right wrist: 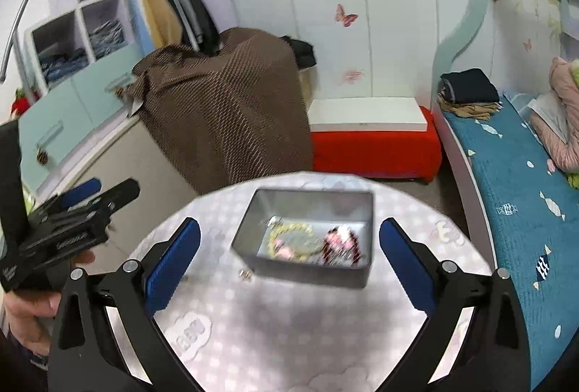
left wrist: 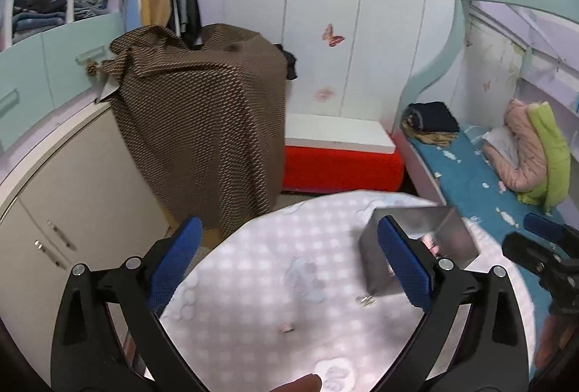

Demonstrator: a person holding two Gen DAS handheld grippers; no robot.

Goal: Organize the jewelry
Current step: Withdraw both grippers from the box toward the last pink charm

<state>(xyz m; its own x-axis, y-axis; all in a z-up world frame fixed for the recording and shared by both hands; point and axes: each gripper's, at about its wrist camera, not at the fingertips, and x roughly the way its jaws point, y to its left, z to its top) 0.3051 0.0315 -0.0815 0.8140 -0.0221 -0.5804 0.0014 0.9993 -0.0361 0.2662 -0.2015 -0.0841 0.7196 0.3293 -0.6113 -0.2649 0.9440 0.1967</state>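
A grey metal tin [right wrist: 307, 271] stands open on the round table [right wrist: 289, 337]. Inside it lie a yellow bead bracelet [right wrist: 289, 240] and a dark red trinket [right wrist: 340, 243]. A small silver earring [right wrist: 246, 274] rests on the cloth just left of the tin. My right gripper [right wrist: 289, 269] is open and empty, a little short of the tin. In the left wrist view my left gripper [left wrist: 289, 261] is open and empty over the table, and its right finger covers part of the tin [left wrist: 452, 240]. The earring [left wrist: 365, 300] and a tiny pink piece [left wrist: 287, 327] lie on the cloth.
My right gripper [left wrist: 524, 233] shows at the left wrist view's right edge. A hand [right wrist: 25, 312] holds my left gripper [right wrist: 108, 191] left of the table. A brown draped box [right wrist: 224, 110], a red bench [right wrist: 376, 153] and a blue bed [right wrist: 514, 196] ring the table.
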